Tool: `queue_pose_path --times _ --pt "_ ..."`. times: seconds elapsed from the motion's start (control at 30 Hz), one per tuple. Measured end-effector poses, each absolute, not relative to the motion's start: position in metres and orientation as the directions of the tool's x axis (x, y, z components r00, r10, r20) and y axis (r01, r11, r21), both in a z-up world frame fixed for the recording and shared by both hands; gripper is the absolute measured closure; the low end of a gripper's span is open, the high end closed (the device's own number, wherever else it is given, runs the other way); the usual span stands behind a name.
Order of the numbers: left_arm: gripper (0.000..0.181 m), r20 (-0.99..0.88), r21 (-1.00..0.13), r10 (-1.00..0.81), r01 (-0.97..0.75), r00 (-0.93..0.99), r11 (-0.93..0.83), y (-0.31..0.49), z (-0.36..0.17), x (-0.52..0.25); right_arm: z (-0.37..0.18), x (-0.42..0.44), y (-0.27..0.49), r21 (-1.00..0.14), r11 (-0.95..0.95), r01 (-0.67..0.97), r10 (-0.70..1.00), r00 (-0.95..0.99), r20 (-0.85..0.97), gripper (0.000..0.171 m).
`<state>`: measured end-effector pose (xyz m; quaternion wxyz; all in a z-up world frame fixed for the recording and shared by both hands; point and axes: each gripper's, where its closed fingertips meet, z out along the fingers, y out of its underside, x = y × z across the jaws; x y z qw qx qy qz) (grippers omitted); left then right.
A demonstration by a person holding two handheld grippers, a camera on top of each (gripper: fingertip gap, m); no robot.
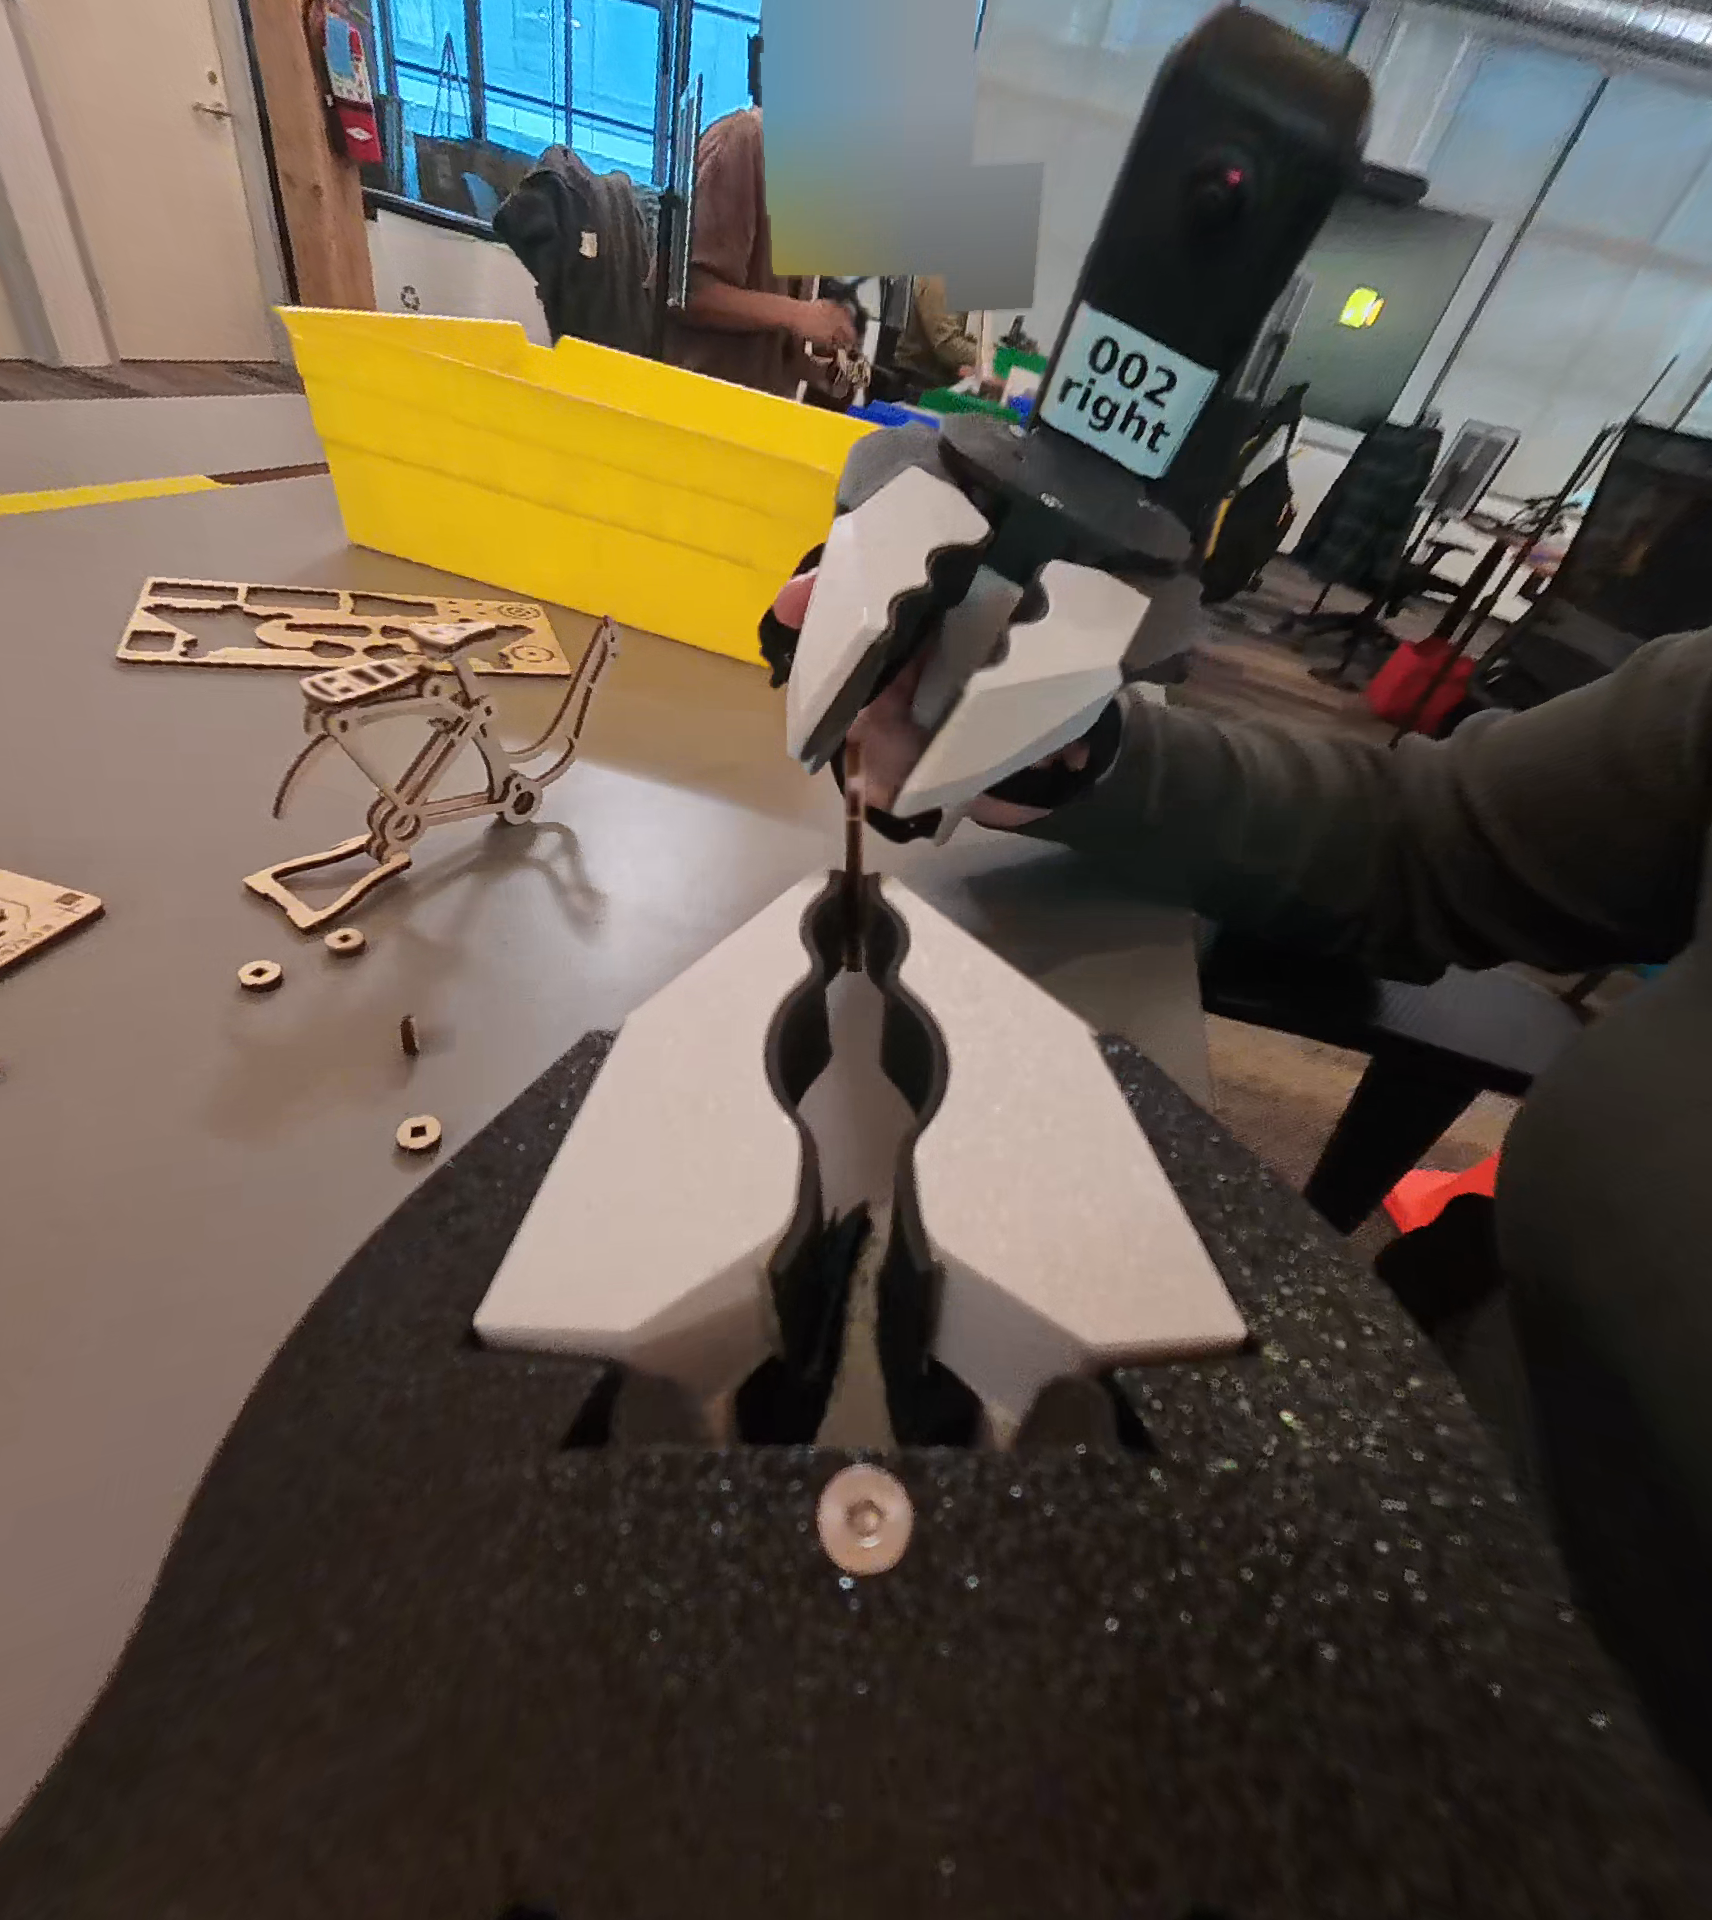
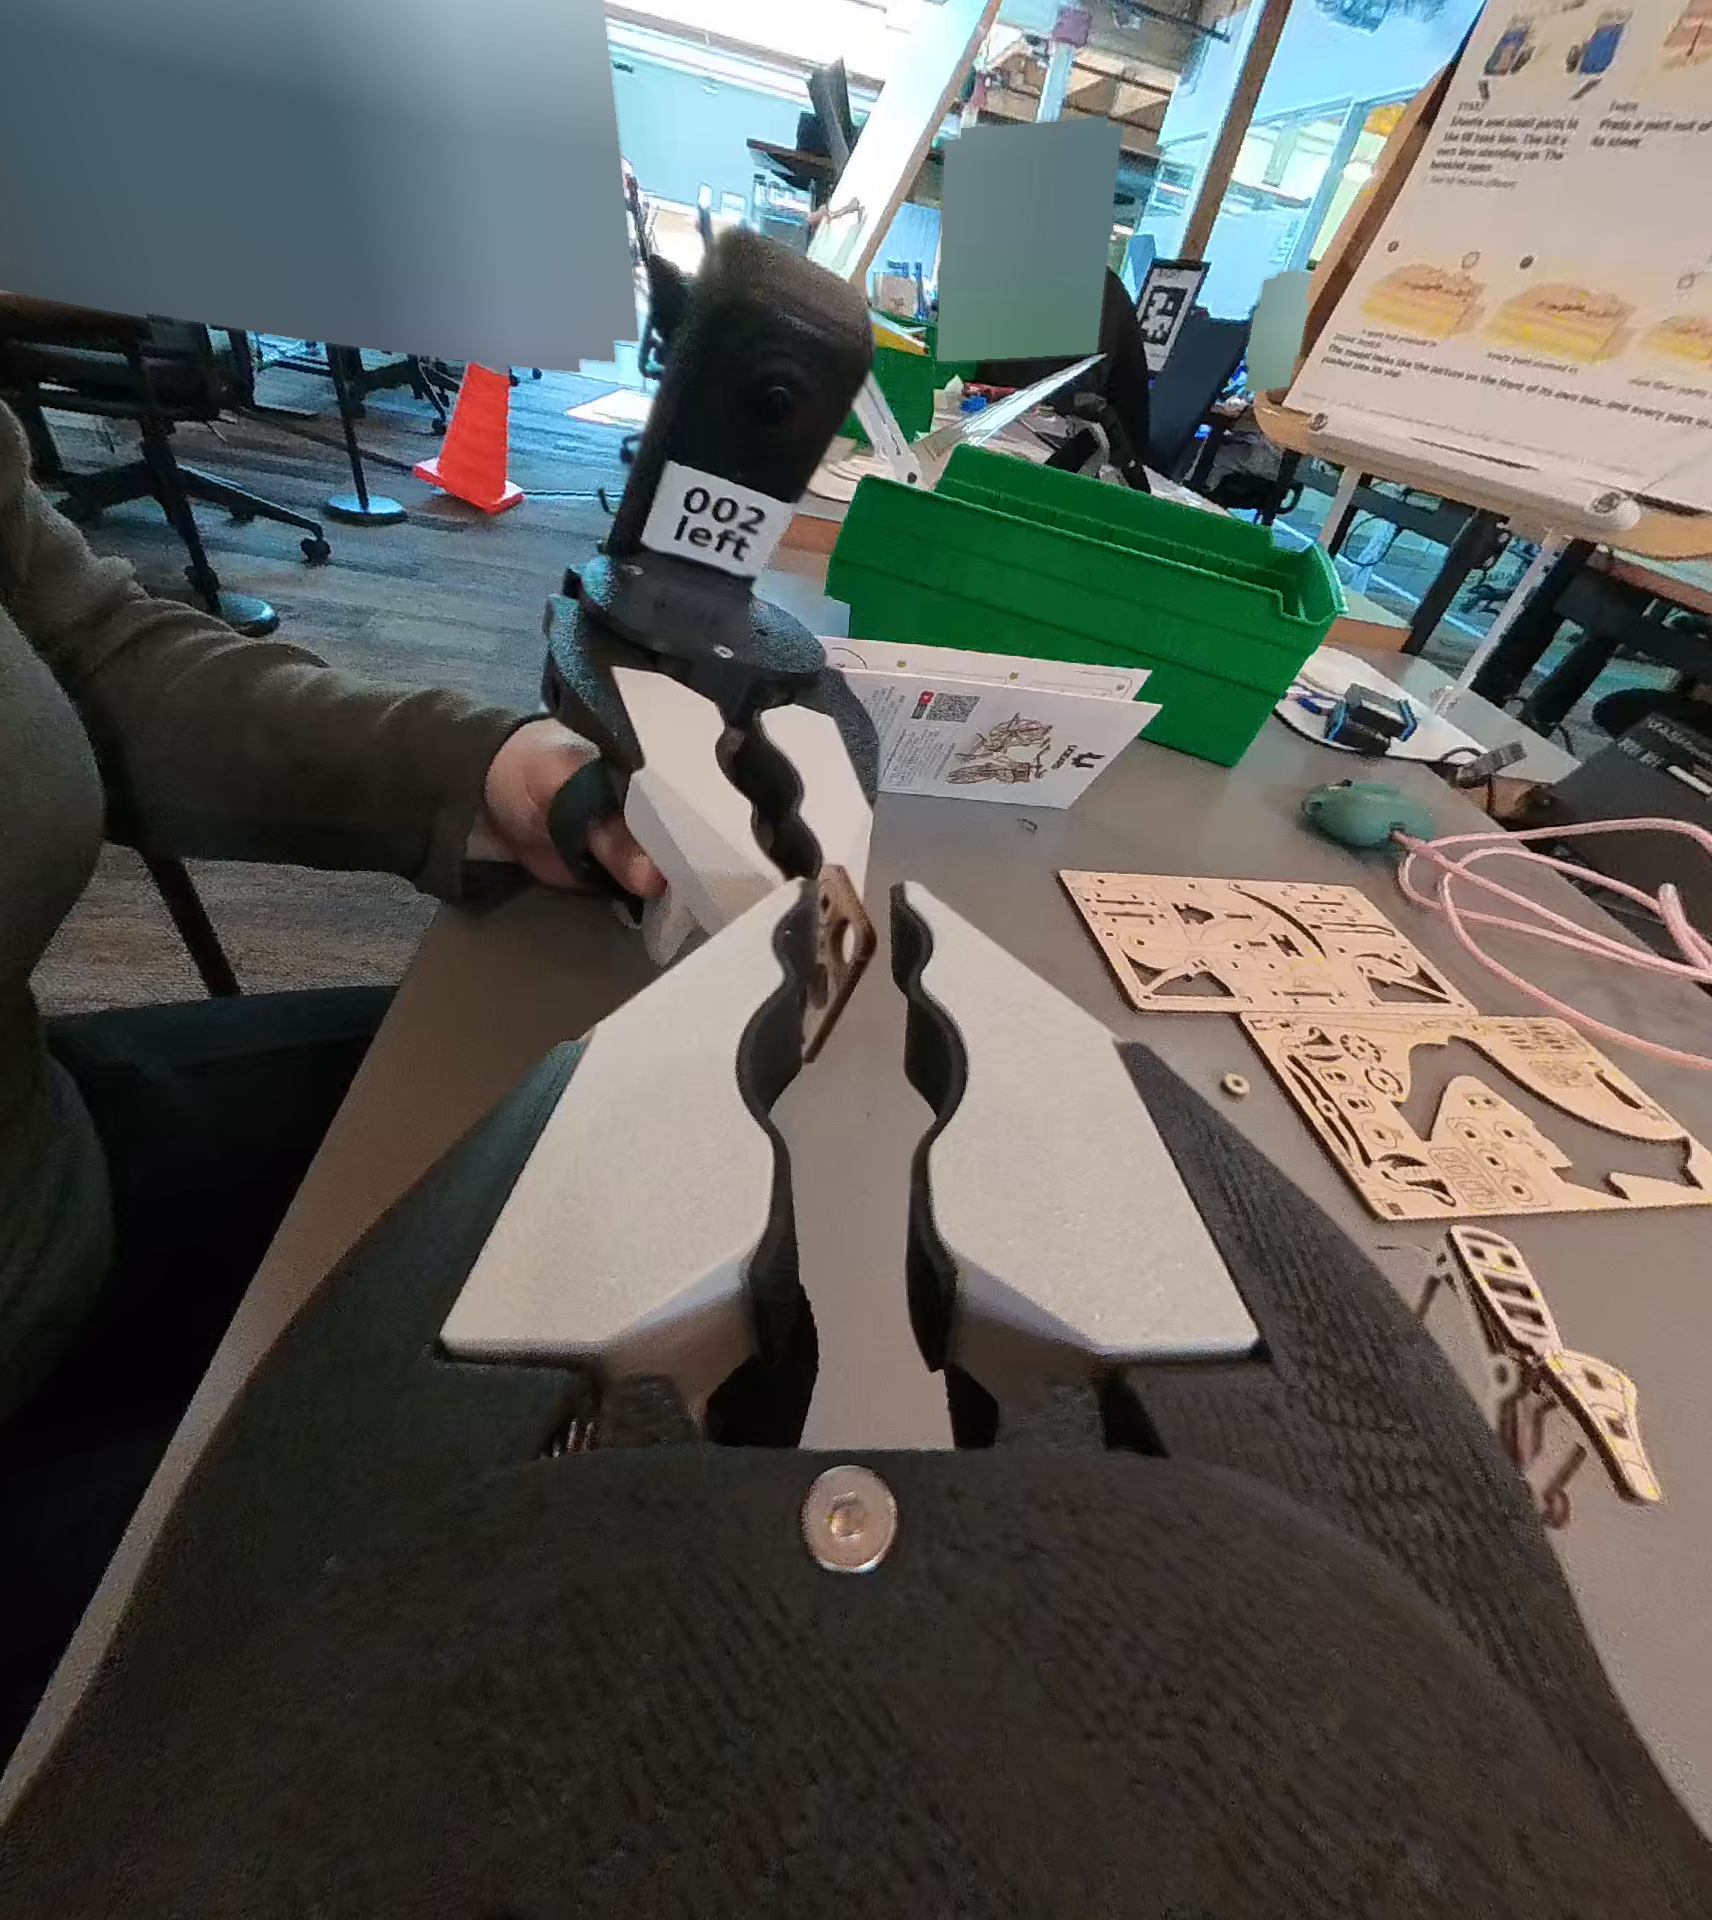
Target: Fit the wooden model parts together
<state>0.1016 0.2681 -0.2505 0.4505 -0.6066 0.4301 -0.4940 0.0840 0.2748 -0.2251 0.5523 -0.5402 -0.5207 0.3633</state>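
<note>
Left of the gripped piece: half-built pale wooden bicycle model [image 1: 426, 758] on grey table [image 1: 156, 1195]. Centre: left gripper [image 1: 853, 894] pinching thin flat brown wooden part [image 1: 853, 914] upright. Right: right gripper [image 2: 850, 904] parted narrowly around it.

white labels on both claws [image 1: 852, 790] [image 2: 847, 904], instruction board [image 2: 1579, 208]

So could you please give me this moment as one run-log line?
left gripper: shut on small wooden part | right gripper: open, beside part | partly built model: on table, untouched
</note>
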Motion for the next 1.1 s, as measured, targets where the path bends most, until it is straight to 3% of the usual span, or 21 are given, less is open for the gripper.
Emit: queue_pose_path --times 0.37,0.5,0.7,1.1 --pt "0.181 0.16 -0.978 -0.973 -0.108 0.168 -0.18 0.267 -0.254 0.104 -0.232 0.083 0.274 -0.975 0.118 0.189 0.971 0.182 0.153 0.165" --pt "0.181 -0.016 -0.986 -0.963 -0.164 0.268 -0.029 0.273 -0.257 0.103 -0.236 0.084 0.276 -0.962 0.117 0.245 0.962 0.212 0.171 0.164" --pt "0.181 -0.105 -0.979 -0.932 -0.201 0.346 0.036 0.28 -0.259 0.099 -0.239 0.082 0.285 -0.938 0.157 0.309 0.918 0.306 0.255 0.165" --pt "0.181 -0.084 -0.979 -0.915 -0.203 0.395 0.002 0.289 -0.26 0.097 -0.234 0.085 0.289 -0.958 0.162 0.238 0.919 0.317 0.235 0.155"
